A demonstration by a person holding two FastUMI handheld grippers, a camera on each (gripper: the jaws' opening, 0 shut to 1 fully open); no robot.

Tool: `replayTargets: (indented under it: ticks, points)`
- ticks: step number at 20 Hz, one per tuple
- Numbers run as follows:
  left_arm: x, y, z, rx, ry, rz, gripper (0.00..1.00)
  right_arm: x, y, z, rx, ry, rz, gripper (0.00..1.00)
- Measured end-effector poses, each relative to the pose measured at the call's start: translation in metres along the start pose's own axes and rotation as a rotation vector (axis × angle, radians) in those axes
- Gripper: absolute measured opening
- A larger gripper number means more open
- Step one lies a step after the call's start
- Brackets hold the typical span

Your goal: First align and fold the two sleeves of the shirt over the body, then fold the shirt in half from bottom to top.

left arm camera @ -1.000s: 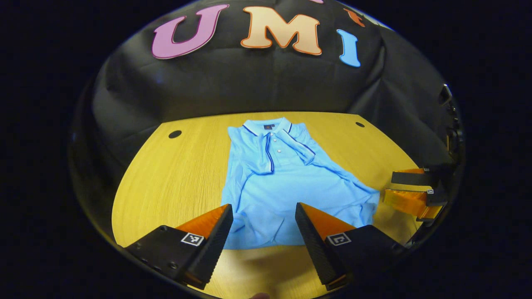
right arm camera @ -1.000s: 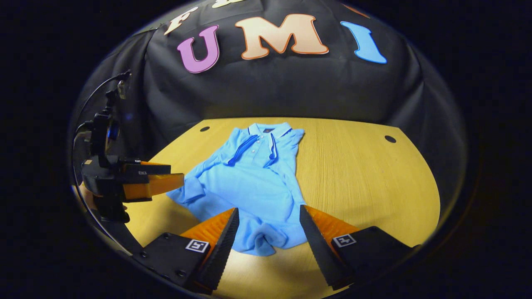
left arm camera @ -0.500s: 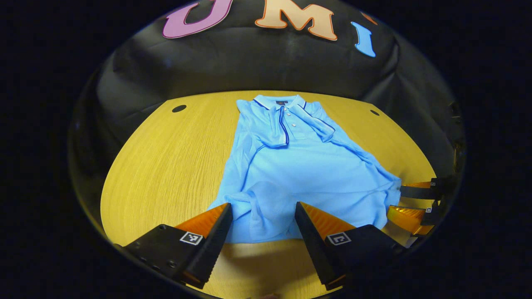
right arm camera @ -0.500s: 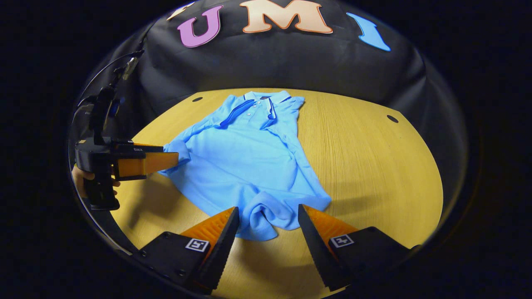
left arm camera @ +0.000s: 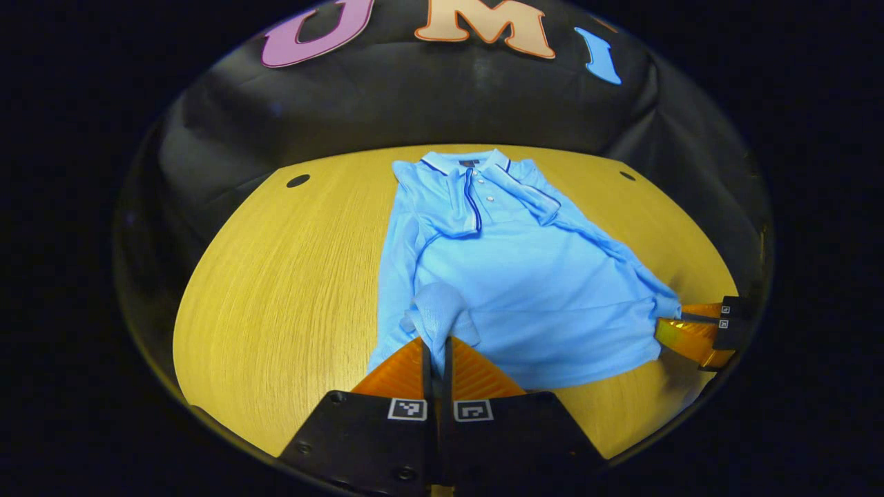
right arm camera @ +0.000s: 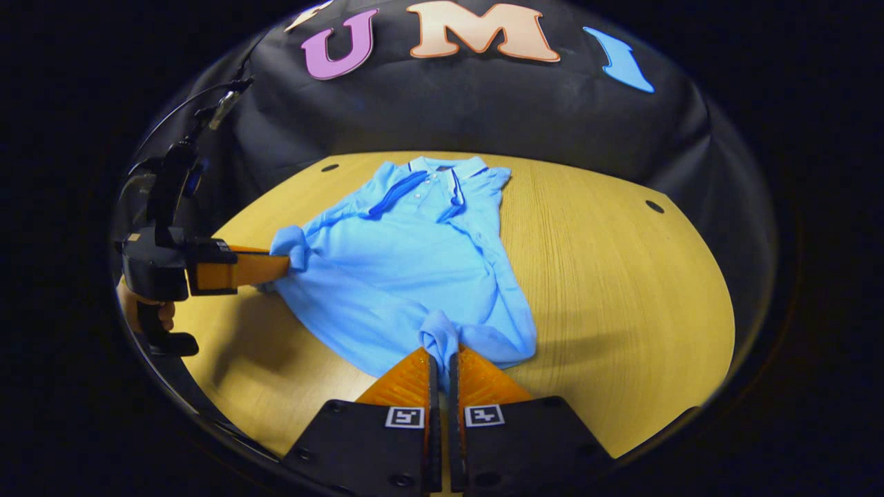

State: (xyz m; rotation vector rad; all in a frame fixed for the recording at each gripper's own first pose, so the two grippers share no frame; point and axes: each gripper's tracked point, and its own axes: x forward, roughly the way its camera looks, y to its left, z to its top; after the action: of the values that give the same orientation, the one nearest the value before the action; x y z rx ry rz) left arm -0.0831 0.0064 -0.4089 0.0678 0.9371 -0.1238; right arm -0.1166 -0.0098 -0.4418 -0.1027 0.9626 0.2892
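A light blue polo shirt [left arm camera: 511, 269] [right arm camera: 407, 262] lies on the wooden table, collar toward the far wall, both sleeves folded in over the chest. My left gripper [left arm camera: 435, 342] is shut on a bunched fold of the shirt's bottom hem at its left corner. My right gripper [right arm camera: 440, 355] is shut on the hem at the other bottom corner. In the left gripper view the right gripper [left arm camera: 680, 324] pinches cloth at the far right. In the right gripper view the left gripper [right arm camera: 280, 266], held by a hand [right arm camera: 141, 310], pinches cloth at the left.
The round wooden table [left arm camera: 276, 276] [right arm camera: 621, 290] has small dark holes [left arm camera: 298, 181] [right arm camera: 653, 206] near its far edge. Black cloth walls stand close behind it. Bare wood lies on either side of the shirt.
Both grippers went from open to shut, each taking a bottom corner of the shirt. The hem has bunched up at each pinch and the cloth is drawn taut between them.
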Motion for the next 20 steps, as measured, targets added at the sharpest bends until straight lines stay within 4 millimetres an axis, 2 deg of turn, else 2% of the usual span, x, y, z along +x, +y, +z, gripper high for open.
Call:
replayTargets:
  ticks: [4, 8, 9, 12, 15, 16, 20]
  points:
    - [-0.016, -0.004, 0.043, 0.006, -0.072, -0.037, 0.0, -0.01, -0.011, 0.063, 0.041, -0.122, -0.01, 0.07]
    - [-0.017, -0.002, 0.088, -0.025, -0.137, -0.048, 0.0, -0.007, -0.019, 0.121, 0.056, -0.222, -0.017, 0.07]
    - [-0.013, 0.0, 0.098, -0.023, -0.149, -0.049, 0.0, -0.003, -0.02, 0.13, 0.057, -0.237, -0.023, 0.07]
    - [0.001, 0.011, 0.124, 0.011, -0.174, -0.031, 0.0, 0.015, -0.022, 0.166, 0.067, -0.291, -0.026, 0.07]
    - [0.021, 0.023, 0.152, 0.015, -0.198, -0.02, 0.0, 0.043, -0.023, 0.196, 0.07, -0.325, -0.031, 0.04]
    - [0.029, 0.028, 0.159, 0.005, -0.201, -0.014, 0.0, 0.054, -0.023, 0.204, 0.069, -0.329, -0.035, 0.07]
    - [0.07, 0.049, 0.188, -0.015, -0.226, -0.005, 0.0, 0.106, -0.029, 0.214, 0.081, -0.316, -0.06, 0.06]
